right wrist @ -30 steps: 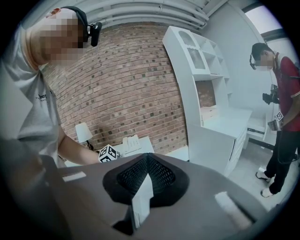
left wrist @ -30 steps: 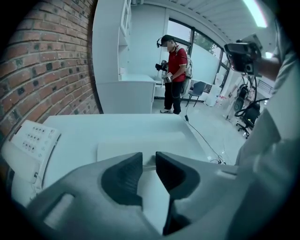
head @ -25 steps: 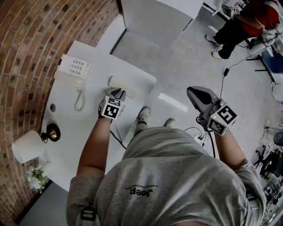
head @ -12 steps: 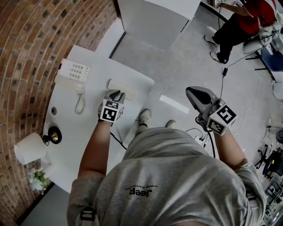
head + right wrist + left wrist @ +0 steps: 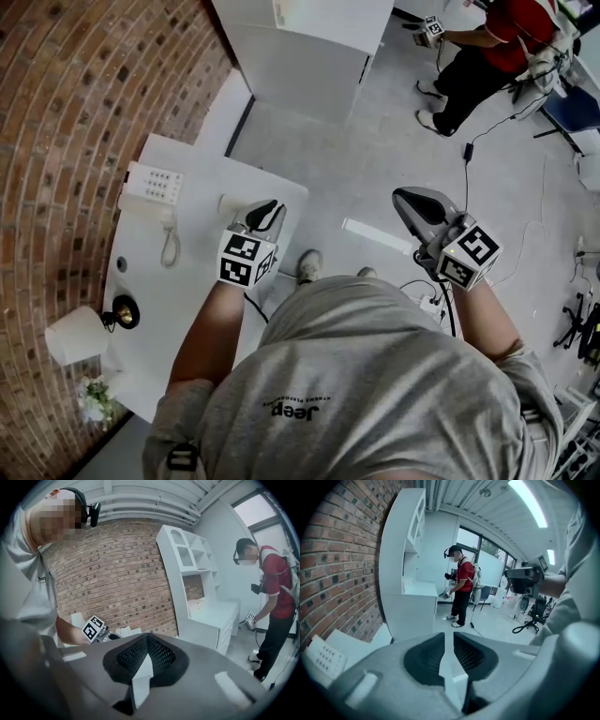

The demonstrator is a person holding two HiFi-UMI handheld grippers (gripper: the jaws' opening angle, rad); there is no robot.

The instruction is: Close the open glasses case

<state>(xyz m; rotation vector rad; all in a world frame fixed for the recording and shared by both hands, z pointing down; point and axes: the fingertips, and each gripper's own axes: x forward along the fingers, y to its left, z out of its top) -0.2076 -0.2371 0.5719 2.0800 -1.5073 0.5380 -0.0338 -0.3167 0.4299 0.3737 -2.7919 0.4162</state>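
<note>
A white oblong glasses case (image 5: 230, 202) lies near the far edge of the white table (image 5: 178, 281). My left gripper hides its right end, and I cannot tell how its lid stands. My left gripper (image 5: 270, 210) hangs raised above that end, apart from the case. Its jaws are closing, with a narrow gap and nothing between them in the left gripper view (image 5: 449, 635). My right gripper (image 5: 403, 199) is held over the floor to the right of the table, well away from the case. Its jaws meet at the tips (image 5: 147, 638) and hold nothing.
On the table stand a white telephone (image 5: 150, 184) with a coiled cord, a small black-and-gold object (image 5: 125, 311), a white lamp shade (image 5: 71, 335) and flowers (image 5: 93, 401). A brick wall runs along the left. A white cabinet (image 5: 300, 47) stands beyond. A person in red (image 5: 489, 45) stands at the far right.
My left gripper has lifted off the case's near side and now hangs higher, over its right end. The right gripper has shifted only slightly.
</note>
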